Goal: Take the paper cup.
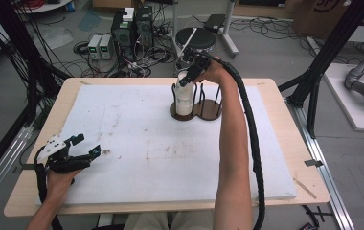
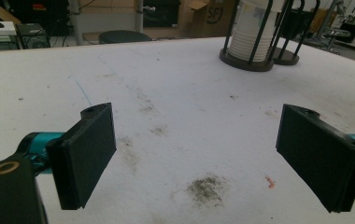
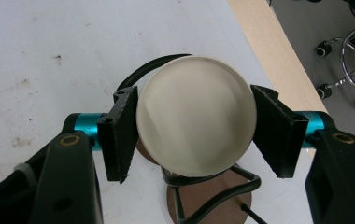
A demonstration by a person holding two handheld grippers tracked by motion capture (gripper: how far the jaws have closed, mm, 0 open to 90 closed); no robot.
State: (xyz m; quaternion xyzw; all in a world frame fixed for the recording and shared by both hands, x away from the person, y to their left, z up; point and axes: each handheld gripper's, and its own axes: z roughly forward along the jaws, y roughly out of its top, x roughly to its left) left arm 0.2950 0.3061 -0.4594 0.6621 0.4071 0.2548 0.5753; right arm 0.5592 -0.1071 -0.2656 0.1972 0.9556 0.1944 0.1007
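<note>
My right gripper point(image 3: 194, 135) squeezes the top cup point(image 3: 195, 114) of the stack in the holder point(image 1: 204, 109) far across the surface point(image 1: 137, 143). I lift straight up, slowly. My left gripper point(image 2: 196, 156) waits wide open, empty.

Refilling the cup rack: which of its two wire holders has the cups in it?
The left holder, beside the empty one, holds the white cup stack; the right tongs clamp the top cup.

cup stack point(image 1: 185, 98) in rack point(image 1: 208, 111), far on table point(image 1: 276, 143)
</note>
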